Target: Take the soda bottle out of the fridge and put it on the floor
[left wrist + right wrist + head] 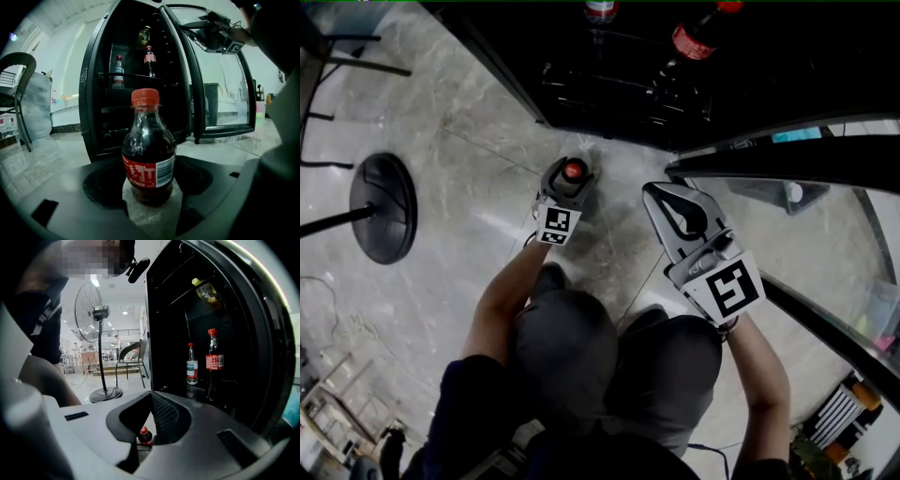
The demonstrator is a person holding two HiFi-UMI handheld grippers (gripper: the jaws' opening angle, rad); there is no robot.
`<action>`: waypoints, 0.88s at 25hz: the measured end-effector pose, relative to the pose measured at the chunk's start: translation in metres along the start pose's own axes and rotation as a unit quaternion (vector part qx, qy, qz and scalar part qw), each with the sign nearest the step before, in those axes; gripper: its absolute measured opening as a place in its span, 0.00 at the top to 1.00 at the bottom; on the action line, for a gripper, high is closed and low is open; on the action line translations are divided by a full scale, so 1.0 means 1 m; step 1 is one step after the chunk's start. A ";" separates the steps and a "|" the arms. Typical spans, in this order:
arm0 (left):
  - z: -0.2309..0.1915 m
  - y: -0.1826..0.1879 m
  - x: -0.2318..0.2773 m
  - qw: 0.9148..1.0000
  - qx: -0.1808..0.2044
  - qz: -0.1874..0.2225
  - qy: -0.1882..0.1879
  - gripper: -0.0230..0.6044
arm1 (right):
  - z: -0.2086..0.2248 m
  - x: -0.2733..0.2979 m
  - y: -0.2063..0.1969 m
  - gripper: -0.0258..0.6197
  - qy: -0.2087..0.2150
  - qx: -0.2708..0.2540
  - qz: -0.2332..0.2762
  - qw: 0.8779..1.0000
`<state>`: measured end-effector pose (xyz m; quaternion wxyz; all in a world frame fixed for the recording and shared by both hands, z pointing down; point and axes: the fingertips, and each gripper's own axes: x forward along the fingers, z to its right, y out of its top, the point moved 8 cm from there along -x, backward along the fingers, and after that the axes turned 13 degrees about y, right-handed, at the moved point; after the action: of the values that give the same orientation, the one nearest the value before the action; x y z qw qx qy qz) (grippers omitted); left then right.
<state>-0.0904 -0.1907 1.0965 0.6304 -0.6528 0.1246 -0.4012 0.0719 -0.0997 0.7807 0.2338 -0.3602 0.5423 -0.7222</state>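
Dark cola bottle with red cap point(149, 154) is being gripped by left tool point(568, 180), base at (or just above) grey marble floor point(441, 112), before open black fridge point(89, 93). Right tool point(672, 202) is being carried shut, empty. Risk: bottle being tipped by a tilted release.

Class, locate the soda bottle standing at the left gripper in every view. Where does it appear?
Head view: soda bottle at centre, red cap upward.
Left gripper view: soda bottle large, at centre.
Right gripper view: soda bottle tiny, low centre.
Shared landmark: open black fridge.
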 end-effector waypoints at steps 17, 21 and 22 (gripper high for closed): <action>-0.003 0.016 -0.019 1.000 0.016 0.018 0.001 0.46 | -0.005 -0.010 -0.008 0.93 0.011 0.001 -0.003 1.000; -0.007 0.022 -0.031 0.999 0.017 0.025 -0.010 0.46 | -0.006 -0.010 -0.010 0.93 0.011 0.004 -0.004 1.000; -0.008 0.024 -0.036 0.999 0.018 0.027 -0.013 0.46 | -0.006 -0.010 -0.009 0.93 0.012 0.006 -0.003 1.000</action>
<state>-0.1105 -0.1763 1.0600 0.6544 -0.6425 0.1271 -0.3779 0.0742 -0.0863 0.7860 0.2276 -0.3518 0.5400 -0.7300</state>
